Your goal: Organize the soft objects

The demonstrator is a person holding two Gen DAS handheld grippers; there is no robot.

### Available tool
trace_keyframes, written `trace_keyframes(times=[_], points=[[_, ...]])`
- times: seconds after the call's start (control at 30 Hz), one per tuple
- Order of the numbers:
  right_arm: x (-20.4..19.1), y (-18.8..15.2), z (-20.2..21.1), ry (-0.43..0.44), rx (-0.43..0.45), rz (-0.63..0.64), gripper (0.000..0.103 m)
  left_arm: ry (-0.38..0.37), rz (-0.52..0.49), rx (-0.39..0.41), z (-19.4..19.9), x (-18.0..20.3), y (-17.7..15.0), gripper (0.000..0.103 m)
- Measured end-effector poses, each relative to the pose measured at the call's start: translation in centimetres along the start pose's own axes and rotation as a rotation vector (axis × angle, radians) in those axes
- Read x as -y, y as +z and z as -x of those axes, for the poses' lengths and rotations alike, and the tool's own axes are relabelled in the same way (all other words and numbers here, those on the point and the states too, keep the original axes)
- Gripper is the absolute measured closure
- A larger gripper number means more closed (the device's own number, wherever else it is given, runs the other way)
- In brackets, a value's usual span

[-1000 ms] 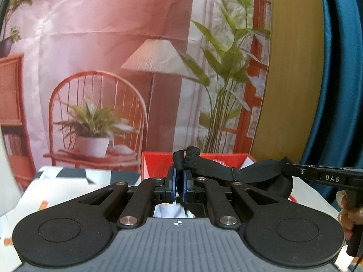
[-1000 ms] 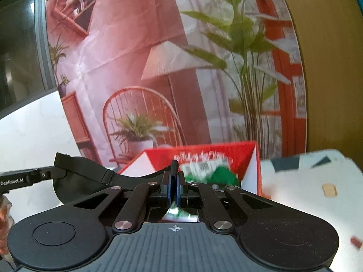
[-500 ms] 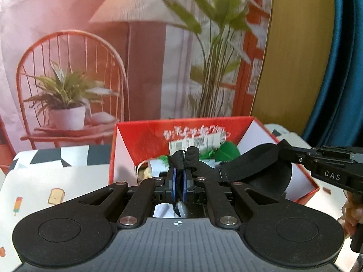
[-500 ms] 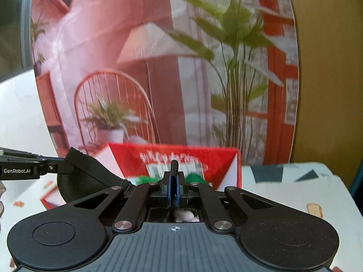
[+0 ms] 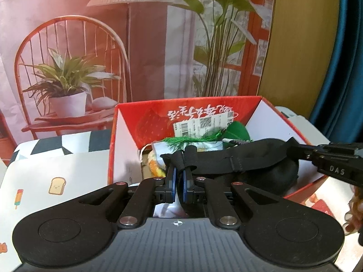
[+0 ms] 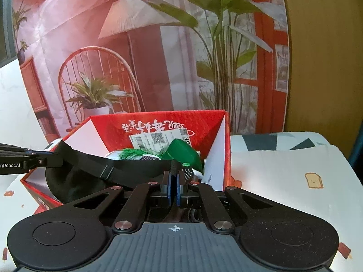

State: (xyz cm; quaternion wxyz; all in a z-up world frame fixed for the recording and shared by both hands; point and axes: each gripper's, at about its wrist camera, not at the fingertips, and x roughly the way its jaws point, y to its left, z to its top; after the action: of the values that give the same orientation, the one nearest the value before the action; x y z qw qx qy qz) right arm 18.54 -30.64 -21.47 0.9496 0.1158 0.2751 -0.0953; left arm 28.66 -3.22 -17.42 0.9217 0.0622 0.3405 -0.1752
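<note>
eye mask [image 5: 261, 165] over red box [image 5: 127, 122], both grippers clamped

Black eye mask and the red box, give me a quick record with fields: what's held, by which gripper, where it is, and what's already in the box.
held item: black eye mask, with its strap
left gripper: shut on the strap's looped end
right gripper: shut on the mask's other end
position: stretched between both grippers, over the open red box; whether it touches the contents, cannot tell
box contents: green soft item, green tassel, a paper label, a yellow plush piece
surface: printed cloth under the box
</note>
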Motion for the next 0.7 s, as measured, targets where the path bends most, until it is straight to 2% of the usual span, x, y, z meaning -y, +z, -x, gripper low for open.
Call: trace_keyframes(times=[0.03, 0.07, 0.13, 0.17, 0.2, 0.3, 0.33, 0.4, 0.47, 0.5, 0.57, 0.63, 0.7], points=[[0.0, 0.0, 0.0, -0.004, -0.003, 0.003, 0.098, 0.012, -0.001, 0.0, 0.1, -0.1, 0.0, 0.093], [0.0, 0.0, 0.1, -0.012, -0.004, 0.006, 0.097, 0.022, 0.003, 0.003, 0.3, -0.2, 0.1, 0.087], [-0.2, 0.1, 0.4, -0.038, 0.002, 0.017, 0.09, 0.011, 0.013, 0.007, 0.7, -0.8, 0.2, 0.064], [-0.3, 0.1, 0.6, -0.053, 0.008, 0.025, 0.084, 0.012, 0.015, 0.018, 1.0, -0.9, 0.2, 0.044], [-0.5, 0.2, 0.8, -0.059, 0.016, 0.035, 0.082, 0.02, 0.014, 0.034, 1.3, -1.0, 0.2, 0.034], [-0.9, 0.4, 1.4, -0.065, 0.031, 0.059, 0.076, 0.035, 0.006, 0.053, 2.0, -1.1, 0.3, 0.029], [-1.0, 0.5, 1.6, -0.064, 0.035, 0.061, 0.07, 0.04, 0.005, 0.054, 2.2, -1.0, 0.4, 0.026], [-1.1, 0.6, 1.9, -0.06, 0.04, 0.056, 0.059, 0.053, 0.001, 0.073, 2.7, -0.9, 0.5, 0.005], [-1.3, 0.8, 2.3, -0.059, 0.043, 0.05, 0.039, 0.06, -0.005, 0.103, 3.4, -0.7, 0.5, 0.0], [-1.4, 0.9, 2.5, -0.055, 0.047, 0.046, 0.034, 0.059, -0.005, 0.111, 3.7, -0.5, 0.5, 0.0], [-1.5, 1.1, 2.9, -0.046, 0.051, 0.041, 0.012, 0.057, 0.003, 0.106, 4.1, -0.3, 0.7, 0.0], [-1.7, 1.2, 3.4, -0.036, 0.054, 0.034, 0.0, 0.055, 0.01, 0.114, 4.6, -0.2, 0.6, 0.0], [-2.0, 1.6, 4.0, -0.032, 0.047, 0.033, 0.0, 0.066, 0.011, 0.131, 5.2, 0.1, 0.4, 0.0]])
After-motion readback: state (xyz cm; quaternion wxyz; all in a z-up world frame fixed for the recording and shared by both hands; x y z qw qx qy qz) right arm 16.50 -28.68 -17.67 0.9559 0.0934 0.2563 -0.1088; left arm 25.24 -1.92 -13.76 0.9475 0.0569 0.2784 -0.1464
